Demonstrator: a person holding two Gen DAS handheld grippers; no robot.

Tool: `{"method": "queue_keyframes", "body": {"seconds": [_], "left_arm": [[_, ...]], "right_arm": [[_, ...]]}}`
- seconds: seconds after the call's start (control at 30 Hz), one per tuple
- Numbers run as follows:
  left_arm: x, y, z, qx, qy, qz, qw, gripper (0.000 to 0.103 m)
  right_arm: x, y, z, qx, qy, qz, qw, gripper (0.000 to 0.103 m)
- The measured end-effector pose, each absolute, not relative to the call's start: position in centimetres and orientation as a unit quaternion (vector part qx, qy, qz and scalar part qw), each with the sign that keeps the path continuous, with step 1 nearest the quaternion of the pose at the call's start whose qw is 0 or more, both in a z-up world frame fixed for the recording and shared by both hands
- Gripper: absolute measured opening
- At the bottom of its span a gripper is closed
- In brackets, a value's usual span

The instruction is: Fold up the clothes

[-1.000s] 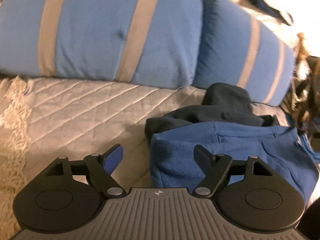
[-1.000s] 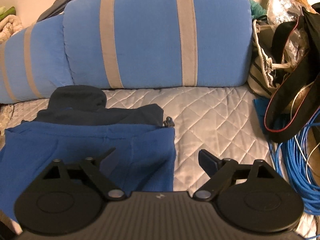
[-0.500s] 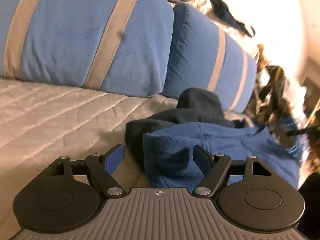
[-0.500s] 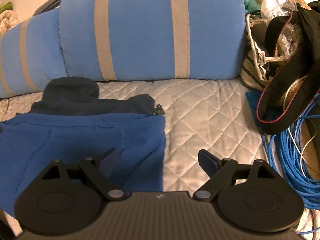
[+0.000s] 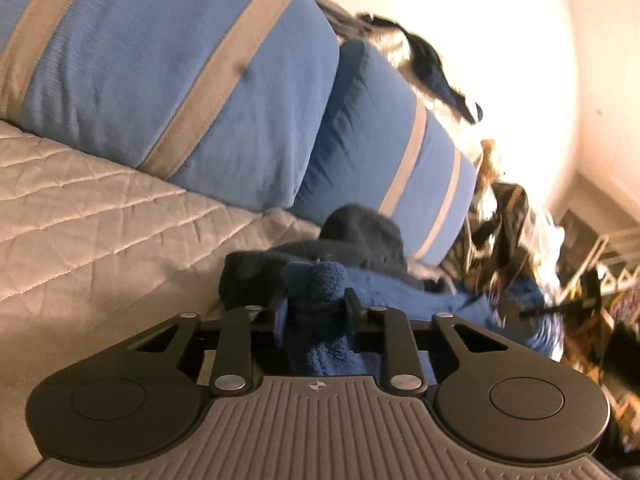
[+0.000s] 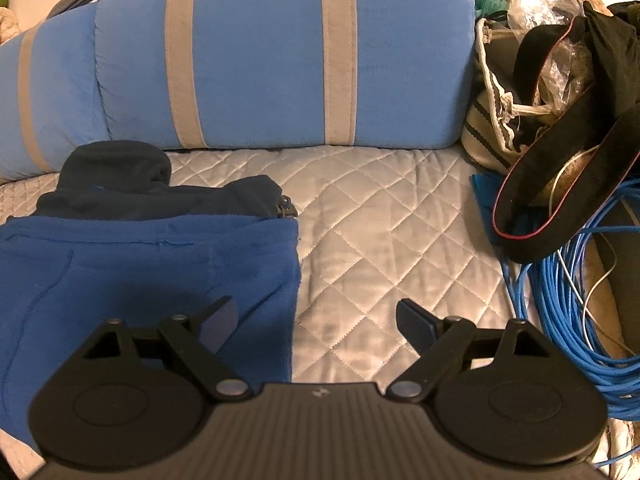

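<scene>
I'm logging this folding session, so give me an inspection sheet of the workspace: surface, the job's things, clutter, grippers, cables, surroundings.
Surface: grey quilted cover, bare to the right of the clothes.
Job's things: blue fleece garment lying flat; dark navy garment behind it, partly underneath, zipper pull at its right corner.
Clutter: striped tote bag and black strap with red edging piled at the right.
Grippers: left gripper closing, a bunched fold of the blue fleece pinched between its jaws; right gripper open, over the fleece's right edge, holding nothing.
Cables: blue cable coil at the right edge.
Surroundings: blue cushions with grey stripes along the back; pale wall beyond.
</scene>
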State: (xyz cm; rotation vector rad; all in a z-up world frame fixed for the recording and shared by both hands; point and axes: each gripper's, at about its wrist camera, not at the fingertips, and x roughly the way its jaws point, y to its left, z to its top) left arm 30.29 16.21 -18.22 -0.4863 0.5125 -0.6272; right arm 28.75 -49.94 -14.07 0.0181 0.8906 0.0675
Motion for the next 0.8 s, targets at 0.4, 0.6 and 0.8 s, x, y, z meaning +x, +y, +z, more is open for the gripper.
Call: {"method": "queue_keyframes", "body": {"seconds": [0.4,0.6,0.8], "left_arm": [[30.4,16.0,-18.7,-0.346,0.296,-0.163,0.875,0.02],[30.8,15.2,-18.7,-0.334,0.33,-0.095,0.878,0.019],[31.6,14.5,-19.3,-0.325,0.357,-0.055,0.874,0.019]], "right_arm": [[28.2,-52.0,-15.1,0.051,0.392,0.088,0.914,0.092],[29.2,-53.6,-16.7,0.077,0.349,0.167,0.919,0.092],[32.2,-55.3,-19.9,0.129,0.325,0.231,0.908,0.088]]}}
